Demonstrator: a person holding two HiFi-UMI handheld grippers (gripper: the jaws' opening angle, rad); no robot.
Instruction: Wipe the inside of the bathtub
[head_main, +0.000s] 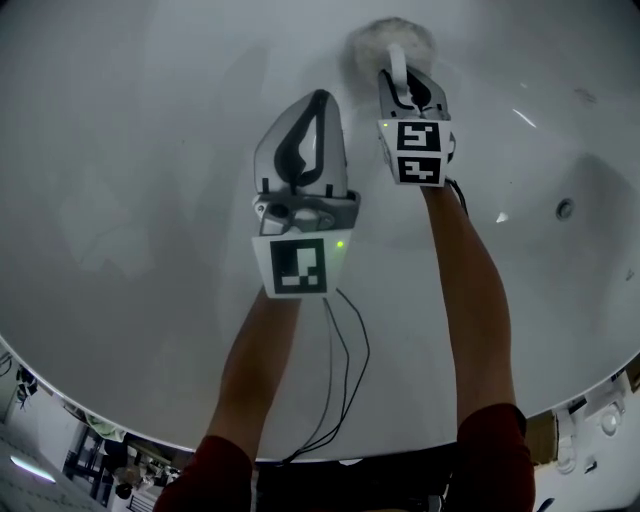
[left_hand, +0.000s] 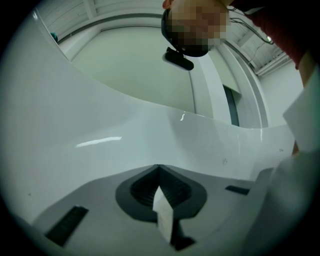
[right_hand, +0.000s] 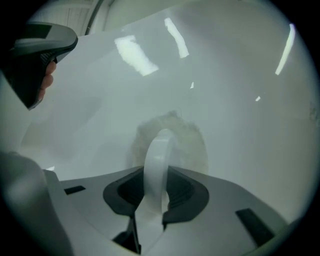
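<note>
I look down into the white bathtub (head_main: 130, 200). A round fluffy white wiping pad (head_main: 392, 40) lies against the tub's far surface. My right gripper (head_main: 405, 85) is shut on the pad's white loop handle (right_hand: 157, 150), with the pad (right_hand: 192, 145) showing just beyond the jaws in the right gripper view. My left gripper (head_main: 316, 100) hovers beside it to the left, a little nearer to me. Its jaws are shut with nothing held (left_hand: 159, 172), and it faces the tub wall (left_hand: 100, 125).
A small round metal fitting (head_main: 565, 208) sits in the tub wall at the right. The tub's rim (head_main: 100, 400) curves along the bottom of the head view. Thin black cables (head_main: 345, 370) hang from the left gripper. The left gripper's body (right_hand: 40, 55) shows at upper left.
</note>
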